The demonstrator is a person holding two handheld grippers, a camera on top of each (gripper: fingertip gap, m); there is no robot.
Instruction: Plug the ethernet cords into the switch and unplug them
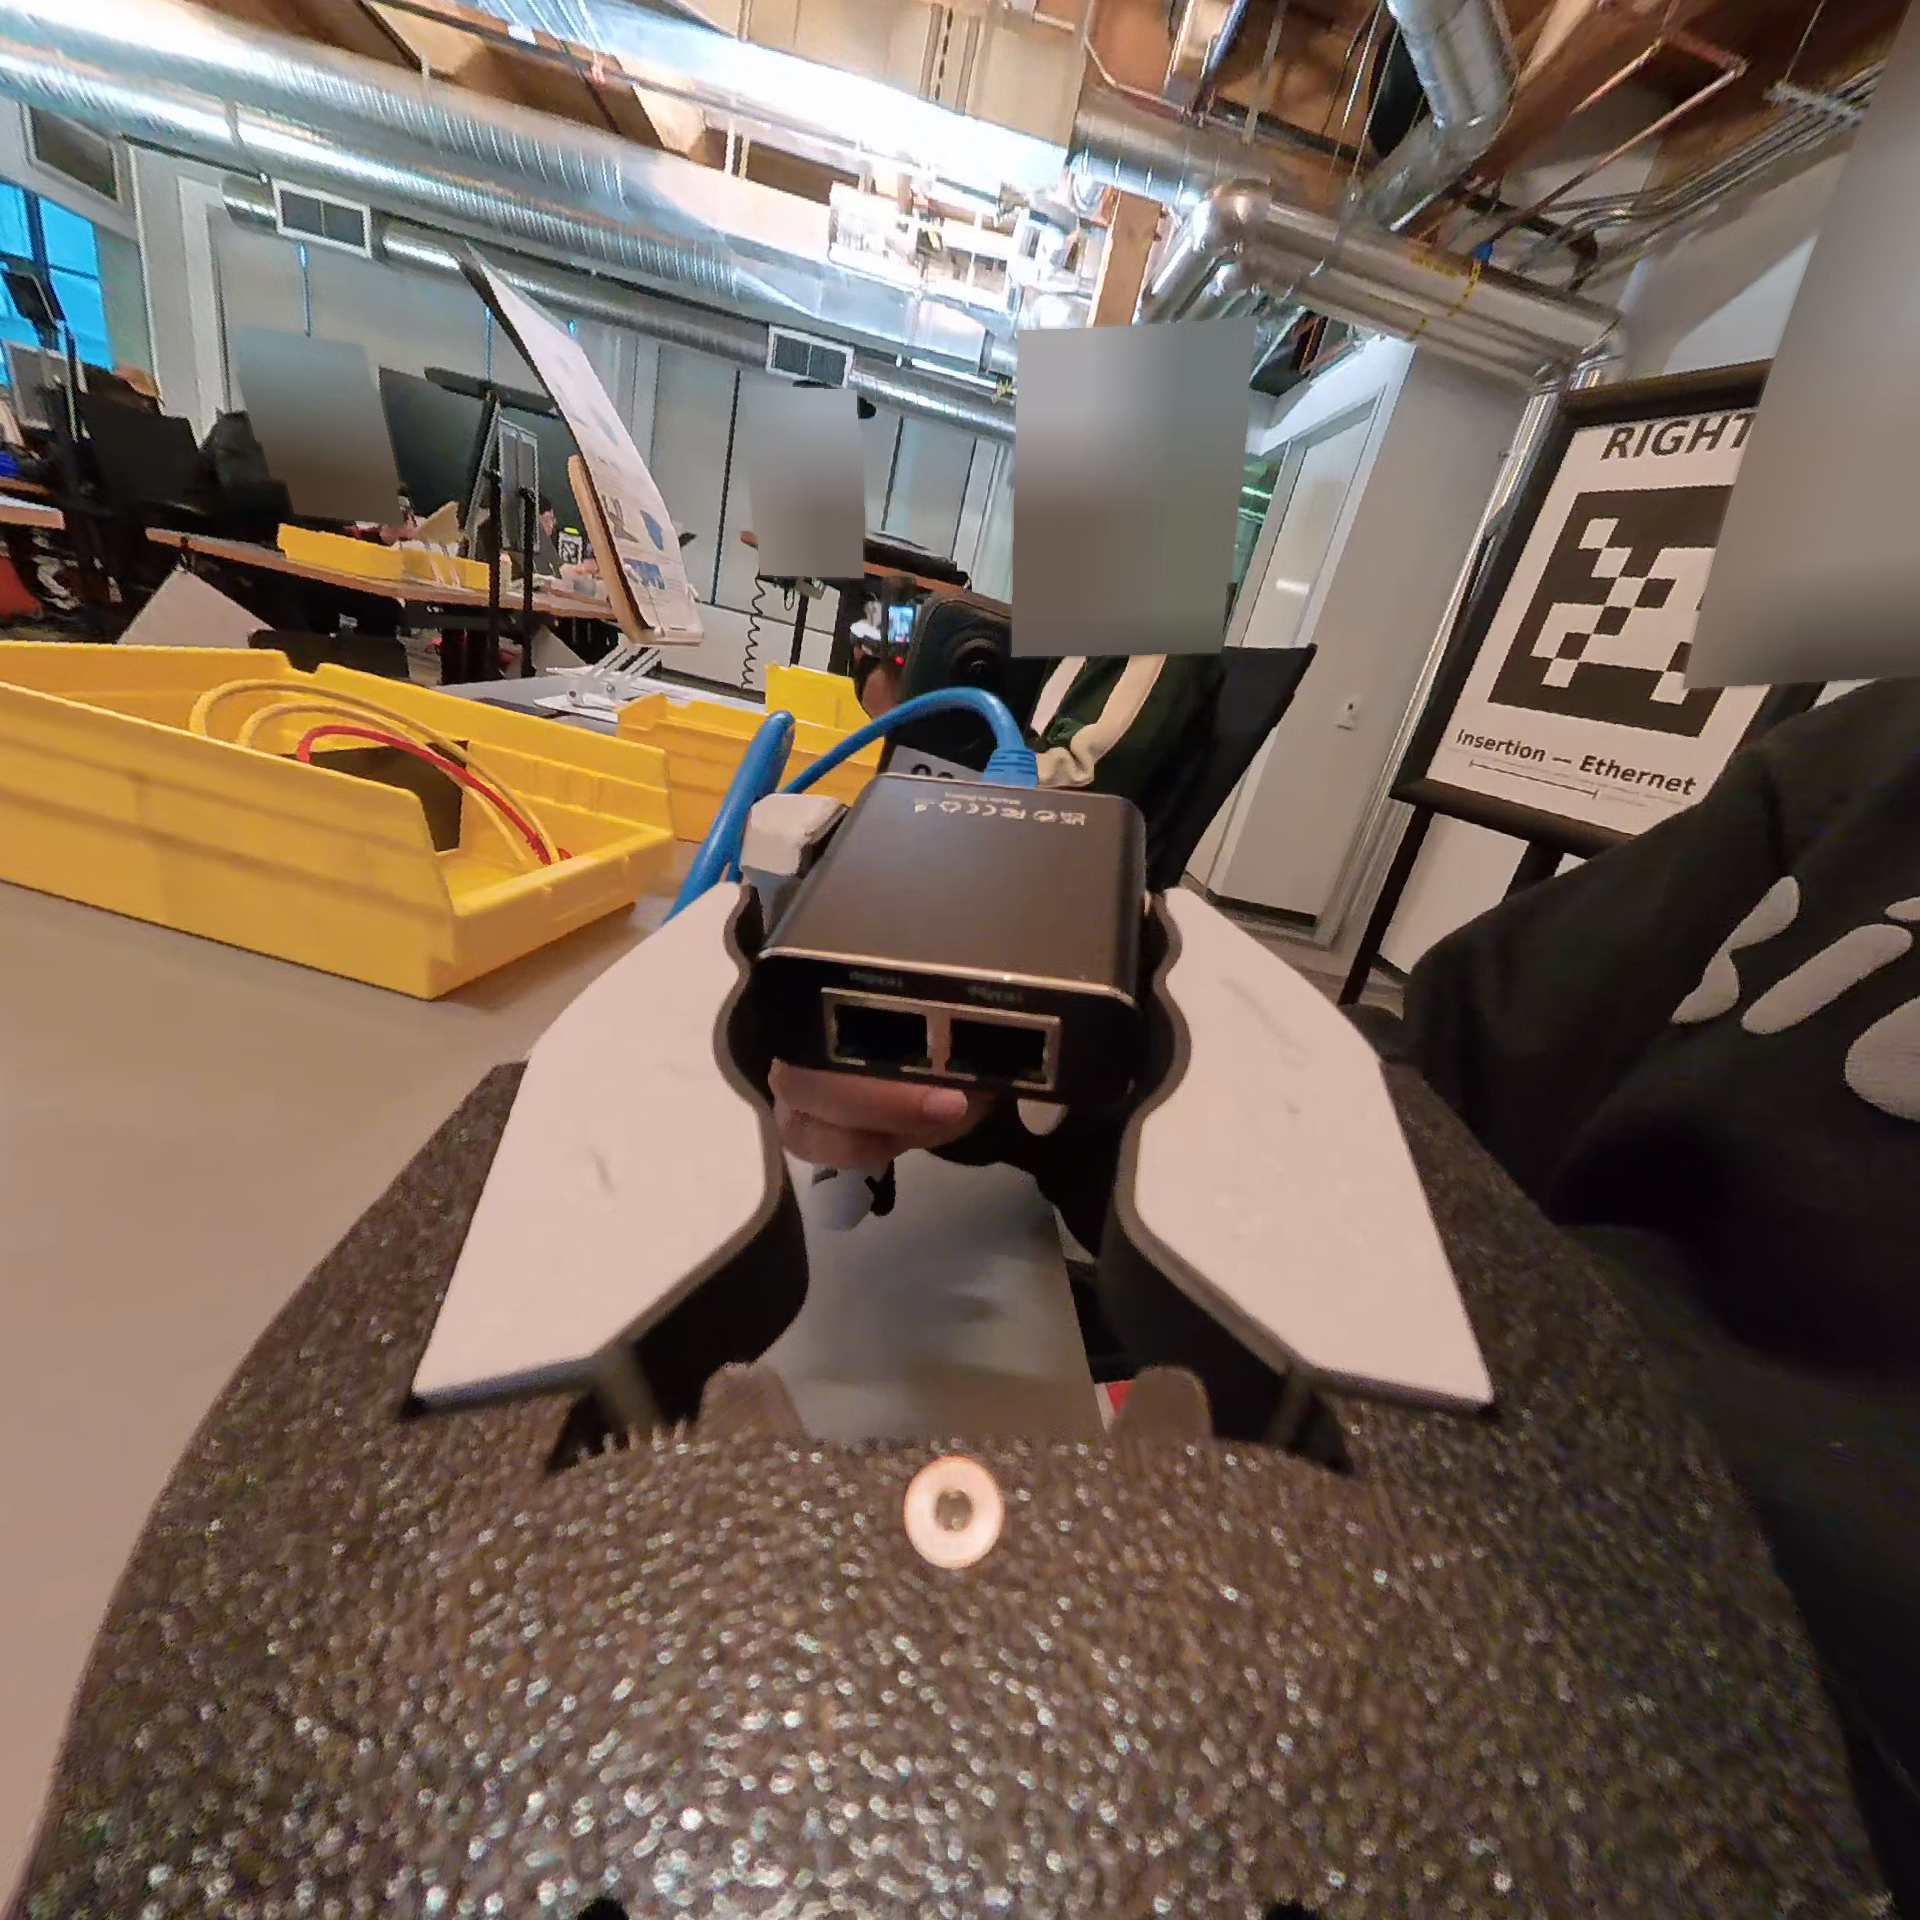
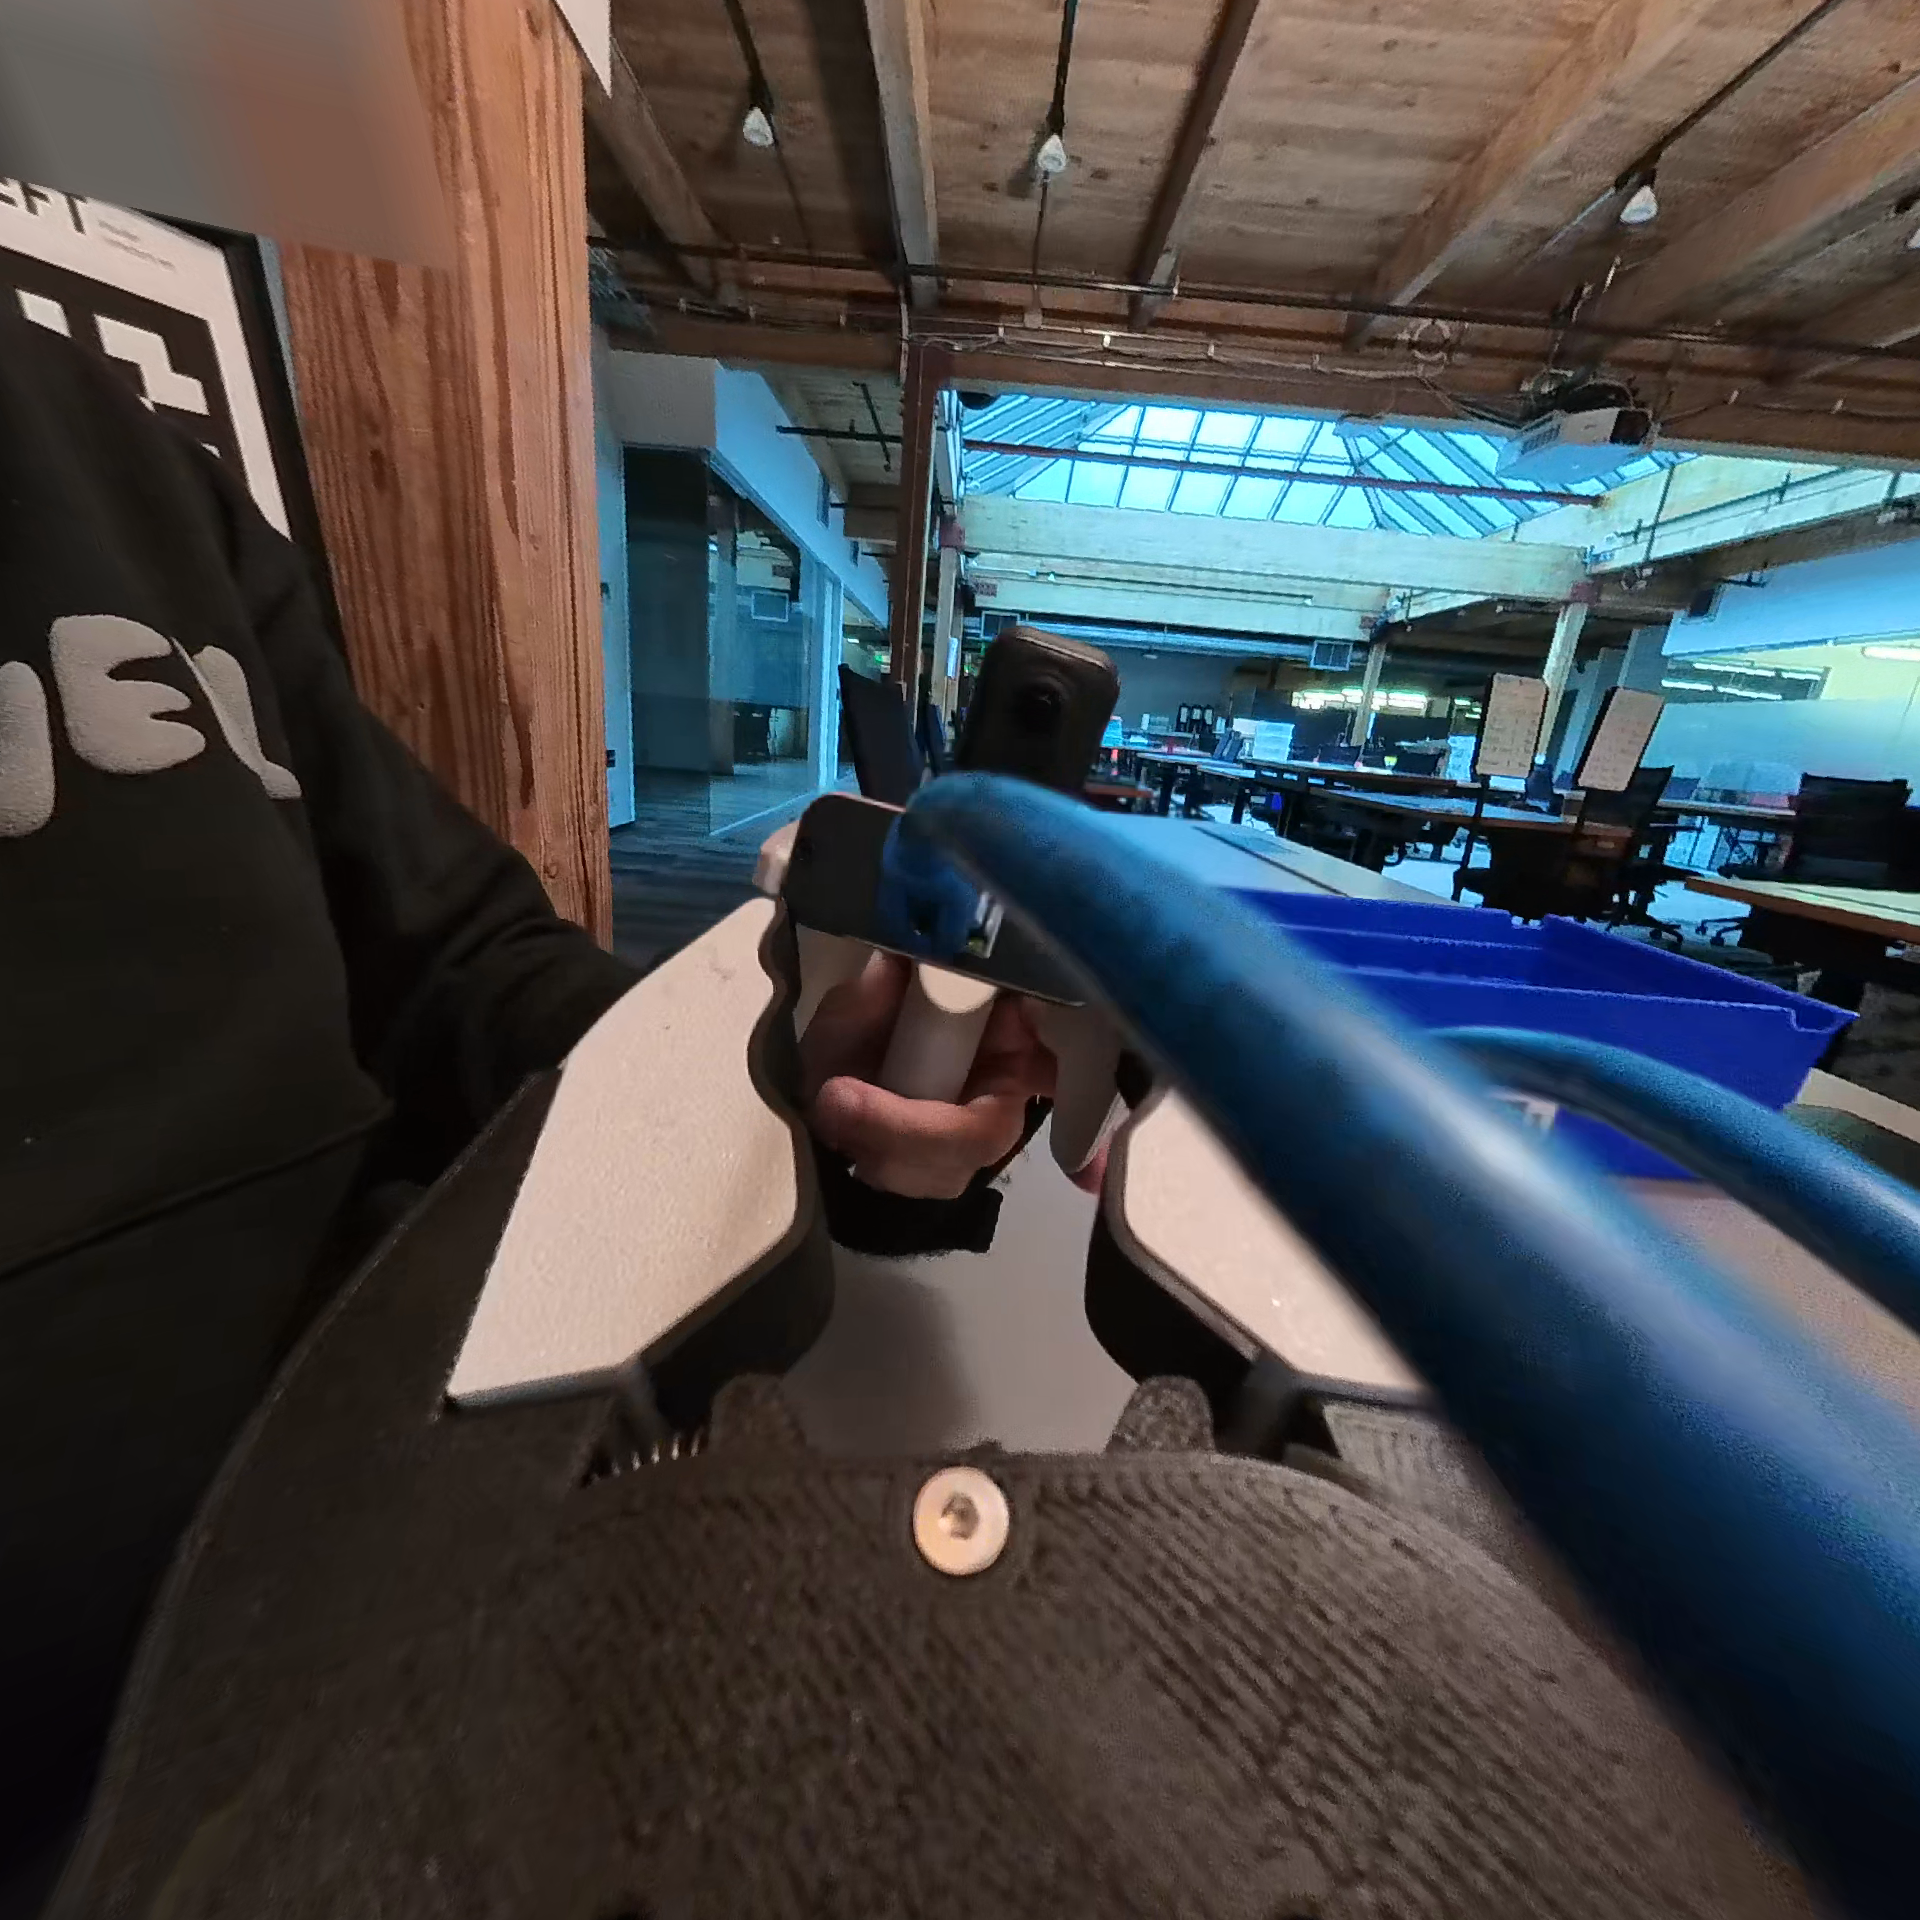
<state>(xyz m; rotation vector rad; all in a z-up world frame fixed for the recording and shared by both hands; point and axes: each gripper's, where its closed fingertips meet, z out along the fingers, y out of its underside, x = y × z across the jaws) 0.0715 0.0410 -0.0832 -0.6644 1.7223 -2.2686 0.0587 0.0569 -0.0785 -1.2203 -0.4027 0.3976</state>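
Switch (image 1: 951,914), black, frame centre, clamped between left gripper (image 1: 948,961) jaws | blue ethernet cord (image 1: 862,732) plugged into its far end | right gripper (image 2: 951,1029) jaws apart, grasping nothing | yellow bin (image 1: 312,810) at left.

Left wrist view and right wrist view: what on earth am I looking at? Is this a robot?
No robot: a person holds two handheld grippers, each with a camera looking along its two pale fingers. In the left wrist view, the left gripper clamps a black switch, two empty ports facing the camera; yellow bins sit on the grey table. The right wrist view faces the other end, where a blue cable is plugged in. Whether the right gripper grips anything is unclear.
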